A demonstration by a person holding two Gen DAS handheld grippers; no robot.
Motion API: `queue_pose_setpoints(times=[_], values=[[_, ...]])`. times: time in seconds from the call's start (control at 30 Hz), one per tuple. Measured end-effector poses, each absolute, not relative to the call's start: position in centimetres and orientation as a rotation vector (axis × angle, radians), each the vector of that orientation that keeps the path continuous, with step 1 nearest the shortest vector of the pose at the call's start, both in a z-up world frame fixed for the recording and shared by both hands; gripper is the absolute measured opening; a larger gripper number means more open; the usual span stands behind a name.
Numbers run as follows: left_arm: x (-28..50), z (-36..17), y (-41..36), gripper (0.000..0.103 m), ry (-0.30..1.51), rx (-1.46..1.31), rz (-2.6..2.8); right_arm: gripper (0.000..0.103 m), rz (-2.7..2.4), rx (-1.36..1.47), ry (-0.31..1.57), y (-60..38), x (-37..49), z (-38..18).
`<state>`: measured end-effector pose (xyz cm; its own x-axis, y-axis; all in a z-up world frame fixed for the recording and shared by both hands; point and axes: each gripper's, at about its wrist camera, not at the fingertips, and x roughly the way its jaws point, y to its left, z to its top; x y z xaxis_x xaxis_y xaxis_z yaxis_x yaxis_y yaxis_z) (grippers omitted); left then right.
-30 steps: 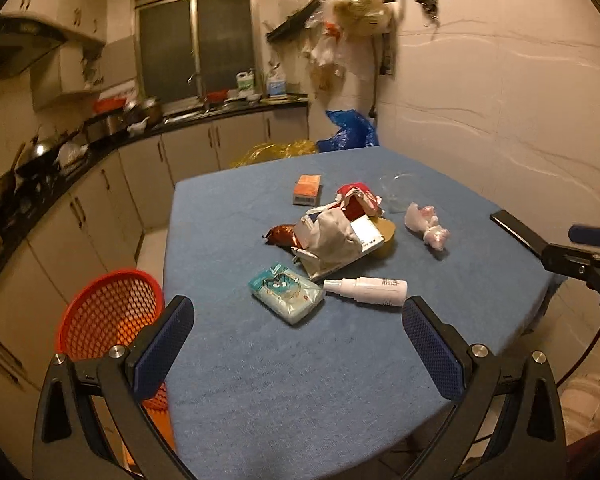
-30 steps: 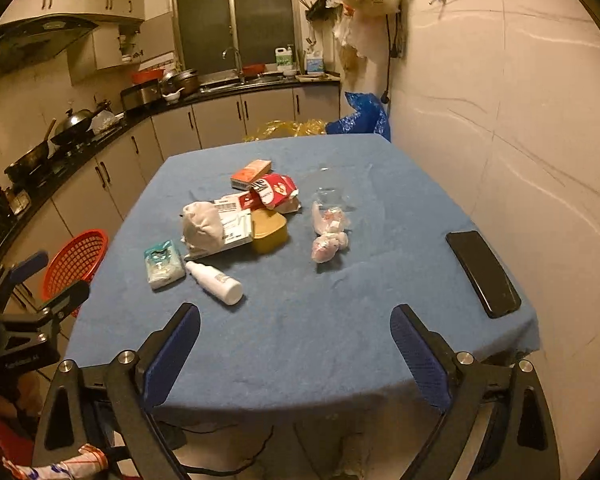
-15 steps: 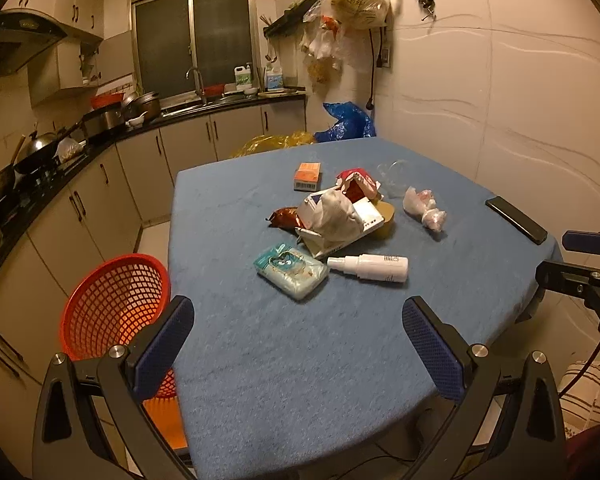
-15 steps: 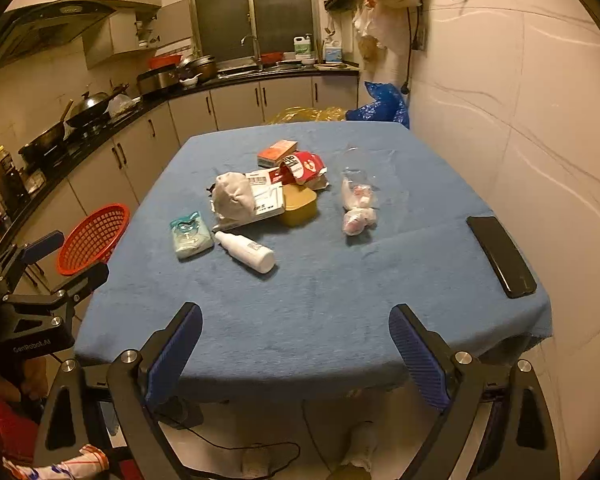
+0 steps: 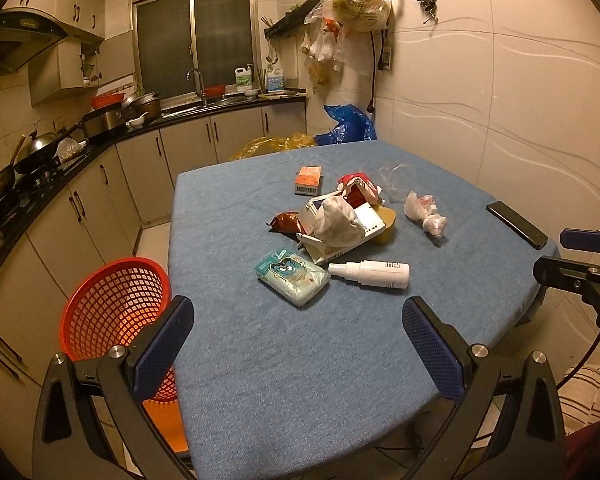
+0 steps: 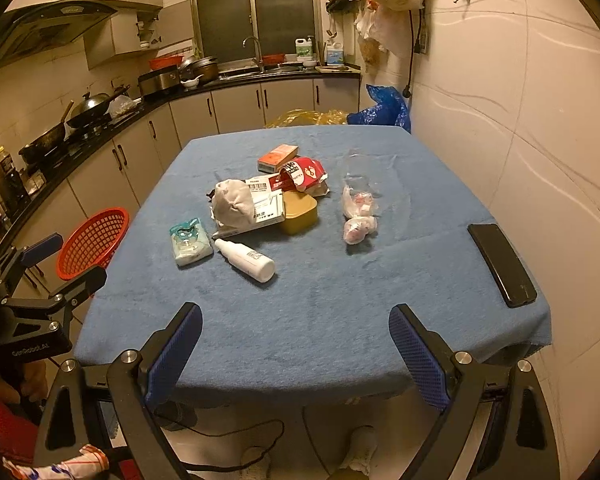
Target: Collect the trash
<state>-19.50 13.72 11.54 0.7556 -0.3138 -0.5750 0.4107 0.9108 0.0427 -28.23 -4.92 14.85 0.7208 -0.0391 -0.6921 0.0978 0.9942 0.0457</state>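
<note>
Both grippers, left and right, hung spread and empty before the table; trash lay piled at twelve o'clock, basket at nine.

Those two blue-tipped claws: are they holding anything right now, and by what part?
Nothing is held. The left hand-held gripper and the right hand-held gripper are both open and empty, short of the trash on the table.
</note>
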Motion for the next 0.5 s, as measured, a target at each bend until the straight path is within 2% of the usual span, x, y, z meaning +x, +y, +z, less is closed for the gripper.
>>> queue_pose_setpoints(times=[0.5], values=[[-19.39, 11.49, 14.0, 0.103, 0.609, 0.163, -0.4, 0.096, -0.063, 0.077, 0.784, -4.38, -27.69, 15.08]])
